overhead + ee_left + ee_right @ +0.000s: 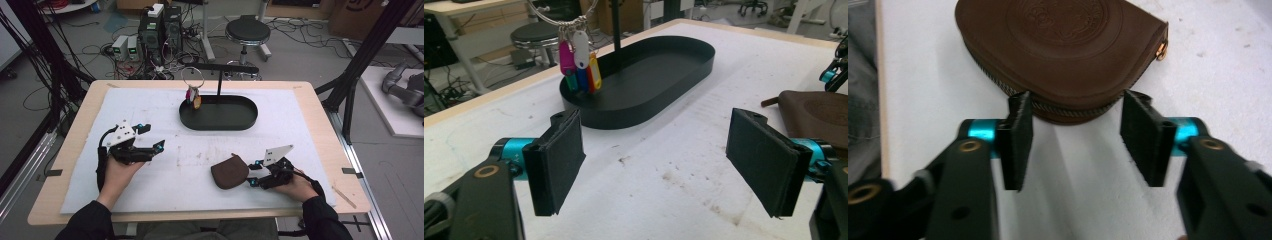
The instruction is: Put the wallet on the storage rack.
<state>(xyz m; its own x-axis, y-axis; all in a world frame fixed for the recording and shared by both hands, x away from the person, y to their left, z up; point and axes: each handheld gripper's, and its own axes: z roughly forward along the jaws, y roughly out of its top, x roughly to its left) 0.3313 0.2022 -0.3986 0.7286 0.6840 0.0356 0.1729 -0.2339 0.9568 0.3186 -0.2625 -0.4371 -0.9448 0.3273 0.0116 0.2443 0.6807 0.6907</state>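
A brown leather zip pouch (pixel 229 171) (pixel 1063 50) lies flat on the white mat, near the front right. My right gripper (pixel 253 178) (pixel 1074 135) is open, its tips at the pouch's zipped edge with nothing between them. A bunch of coloured key tags (pixel 193 96) (pixel 580 62) hangs on a metal ring (pixel 192 76) from a black stand over the black oval tray (pixel 218 122) (pixel 659 95). My left gripper (pixel 150 141) (pixel 656 165) is open above the mat at the left, pointing toward the tray. The pouch's corner (pixel 819 112) shows at the right edge of the left gripper view.
The white mat (pixel 150 105) covers most of the wooden table (pixel 320 107). Beyond the far edge stand a stool (pixel 247 32), computer cases (pixel 160 30) and loose cables on the floor. Black frame posts (pixel 350 85) rise at both sides.
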